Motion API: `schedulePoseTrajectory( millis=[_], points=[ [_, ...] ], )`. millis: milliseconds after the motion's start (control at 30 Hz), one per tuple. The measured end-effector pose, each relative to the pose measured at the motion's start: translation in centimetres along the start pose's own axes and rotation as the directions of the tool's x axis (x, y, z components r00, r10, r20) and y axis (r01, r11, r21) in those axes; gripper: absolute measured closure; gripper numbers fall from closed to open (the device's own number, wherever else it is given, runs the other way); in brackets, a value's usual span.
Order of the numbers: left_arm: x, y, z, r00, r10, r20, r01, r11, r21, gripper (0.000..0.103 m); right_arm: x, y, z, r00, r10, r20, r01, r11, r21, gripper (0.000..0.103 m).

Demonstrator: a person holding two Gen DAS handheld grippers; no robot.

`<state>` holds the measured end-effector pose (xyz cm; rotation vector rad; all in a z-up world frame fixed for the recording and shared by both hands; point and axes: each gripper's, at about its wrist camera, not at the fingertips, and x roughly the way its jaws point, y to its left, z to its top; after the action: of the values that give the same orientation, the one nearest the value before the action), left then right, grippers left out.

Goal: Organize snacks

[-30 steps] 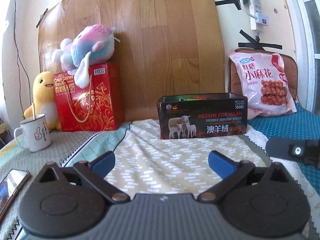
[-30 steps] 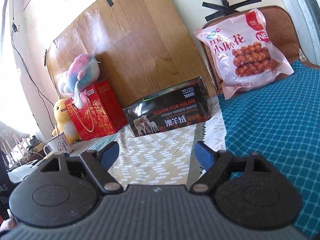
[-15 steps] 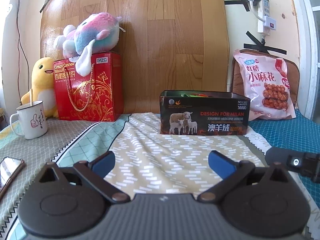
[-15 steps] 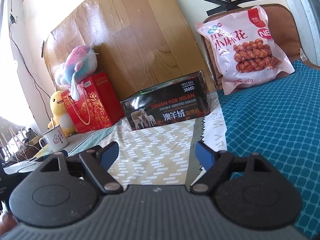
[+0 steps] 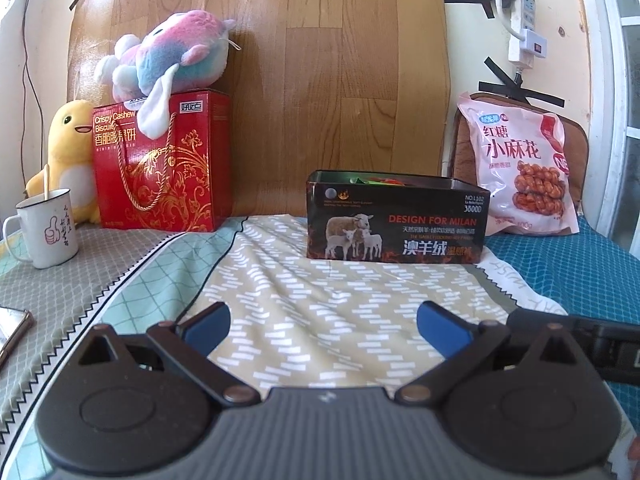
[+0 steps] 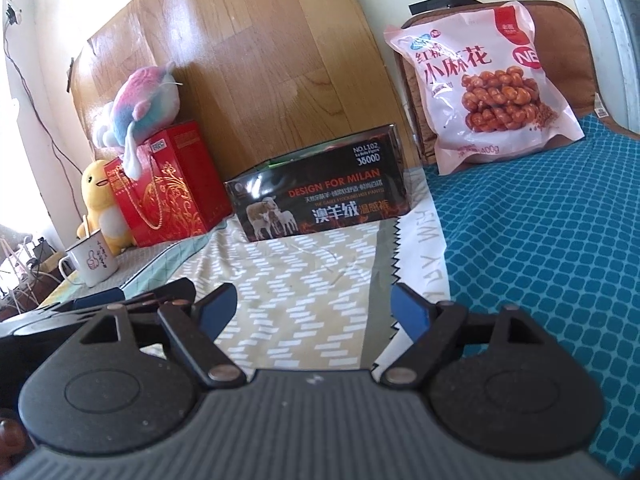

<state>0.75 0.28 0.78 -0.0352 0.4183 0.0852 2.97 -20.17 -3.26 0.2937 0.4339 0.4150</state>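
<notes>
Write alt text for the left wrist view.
Open left tongs with blue pads hover empty over a patterned cloth, facing an open black tin with sheep pictured. A pink snack bag leans behind right; a red biscuit box under a plush toy and a white mug stand left.

phone [image 5: 12,330] cut by left edge, black box [image 5: 396,216] contents mostly hidden, small print illegible
</notes>
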Motion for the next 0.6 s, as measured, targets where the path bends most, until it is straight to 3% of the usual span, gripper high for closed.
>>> schedulePoseTrajectory(
  millis=[600],
  points=[
    [-0.39,-0.05,0.0,1.0,-0.004,0.024,0.004,1.0,-0.001,0.0,0.54,-0.07,0.11,1.0,0.008,-0.021,-0.008,1.0,0.005,0.017]
  ],
)
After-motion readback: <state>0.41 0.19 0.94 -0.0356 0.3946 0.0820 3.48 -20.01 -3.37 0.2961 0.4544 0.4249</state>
